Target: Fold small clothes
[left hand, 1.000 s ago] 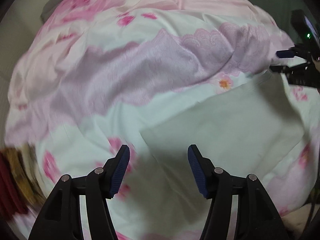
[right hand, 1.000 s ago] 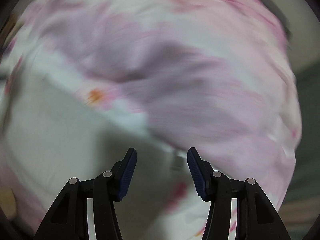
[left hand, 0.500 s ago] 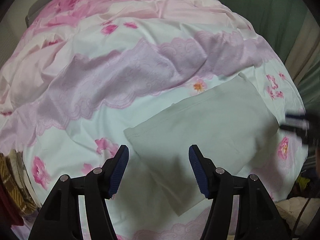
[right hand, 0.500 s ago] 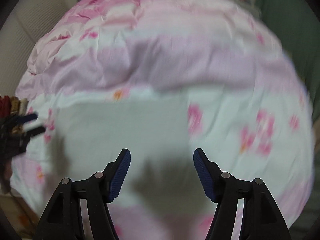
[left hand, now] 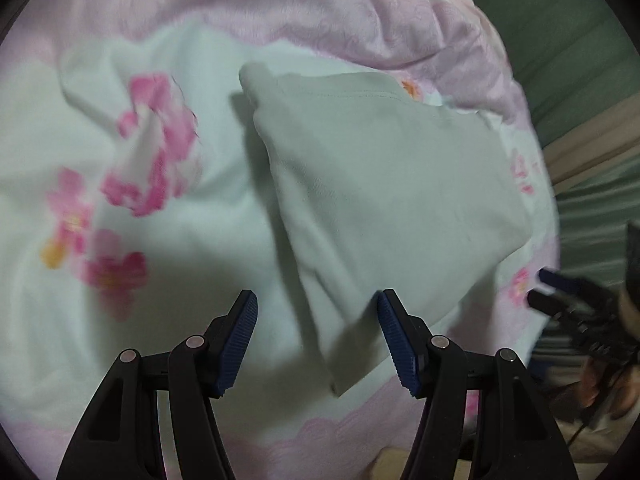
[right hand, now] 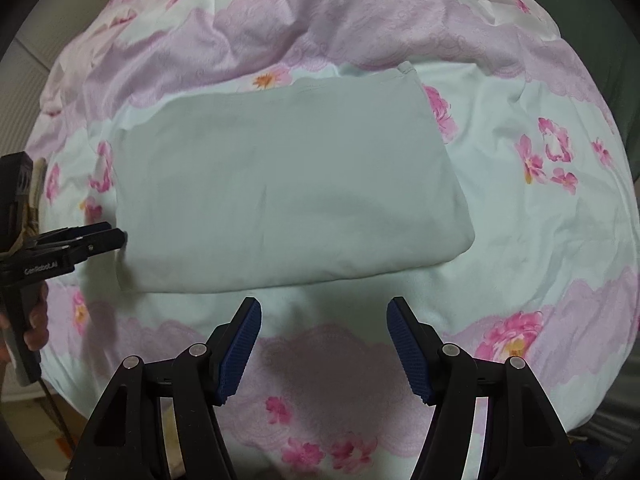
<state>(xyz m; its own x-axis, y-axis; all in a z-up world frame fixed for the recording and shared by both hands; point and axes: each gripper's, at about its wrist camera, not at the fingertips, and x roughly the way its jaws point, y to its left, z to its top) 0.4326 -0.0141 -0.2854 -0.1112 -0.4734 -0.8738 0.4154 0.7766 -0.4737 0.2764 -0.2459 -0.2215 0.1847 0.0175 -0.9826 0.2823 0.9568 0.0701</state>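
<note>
So the pale green garment (right hand: 280, 184) is lying flat on the floral bedspread (right hand: 520, 240), already folded into a rough rectangle with its long axis running side to side in your right wrist view. One short end is at the left, and that's where your left gripper (right hand: 118, 234) is, right by the lower-left corner. From its own camera that corner sits under and between the fingers, which are spread apart with nothing pinched yet.

Your right gripper (right hand: 324, 344) hangs over the bedspread just off the garment's near long edge, about mid-length, jaws wide and empty.

The bit that matters: your left hand is clearly the closer one to a corner. My guess is the next fold goes across the long axis, short end to short end, so the left grabs where it is and your right still has to slide toward a corner.
</note>
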